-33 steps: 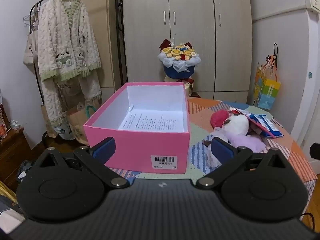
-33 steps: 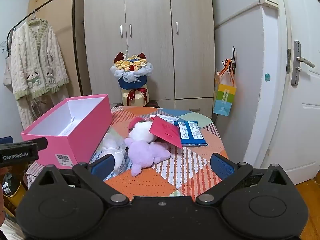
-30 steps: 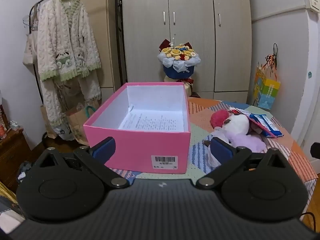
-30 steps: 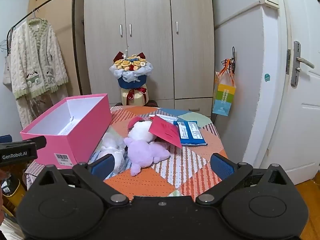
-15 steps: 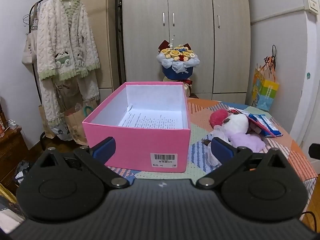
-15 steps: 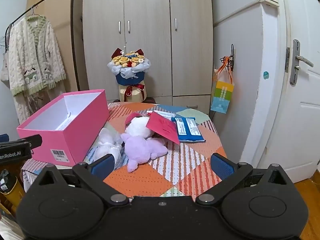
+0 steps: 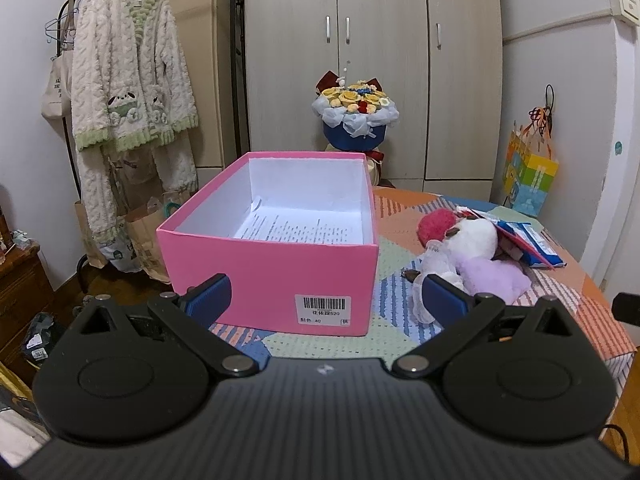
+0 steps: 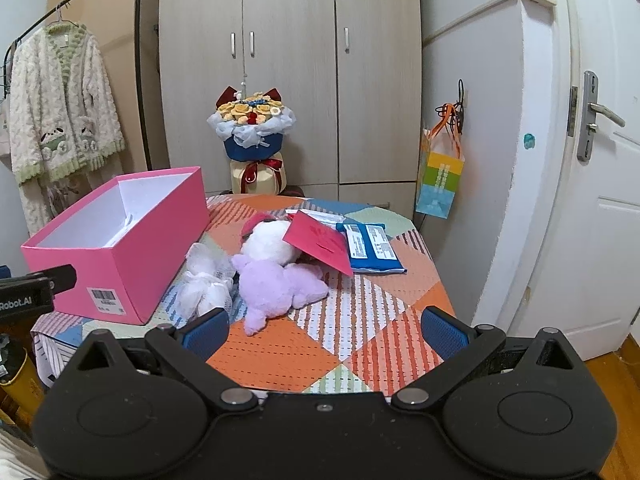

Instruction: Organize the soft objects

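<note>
Both grippers, left (image 7: 324,300) & right (image 8: 324,330), spread wide, holding nothing. Toys (image 8: 276,280) lie on table (image 8: 360,320) just right of box (image 7: 264,268). Box holds only paper; nothing packed yet, all toys left.

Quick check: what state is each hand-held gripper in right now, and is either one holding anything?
Left hand-held gripper: open, holding nothing, facing the pink box.
Right hand-held gripper: open, holding nothing, short of the purple plush toy.
</note>
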A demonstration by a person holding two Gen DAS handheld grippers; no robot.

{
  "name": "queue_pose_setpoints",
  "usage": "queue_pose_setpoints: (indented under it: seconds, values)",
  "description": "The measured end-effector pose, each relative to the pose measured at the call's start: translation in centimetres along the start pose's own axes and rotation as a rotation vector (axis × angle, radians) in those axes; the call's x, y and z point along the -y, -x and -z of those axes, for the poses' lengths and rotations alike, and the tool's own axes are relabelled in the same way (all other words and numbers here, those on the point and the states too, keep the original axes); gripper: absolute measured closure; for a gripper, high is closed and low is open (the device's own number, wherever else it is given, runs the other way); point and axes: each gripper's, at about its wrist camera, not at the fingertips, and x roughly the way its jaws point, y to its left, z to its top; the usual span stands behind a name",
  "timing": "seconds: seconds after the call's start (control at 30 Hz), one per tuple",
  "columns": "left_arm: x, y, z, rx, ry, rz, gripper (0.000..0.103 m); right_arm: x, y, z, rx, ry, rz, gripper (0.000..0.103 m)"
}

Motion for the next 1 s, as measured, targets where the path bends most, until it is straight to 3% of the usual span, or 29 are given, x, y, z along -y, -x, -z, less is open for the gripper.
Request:
queue_pose_setpoints:
  seconds: [1.0]
  values:
    - [0.4,-1.1,1.0,-0.02,-0.023,-0.006,0.0,-0.9,0.0,0.6,0.02,0.076,0.041,0.0]
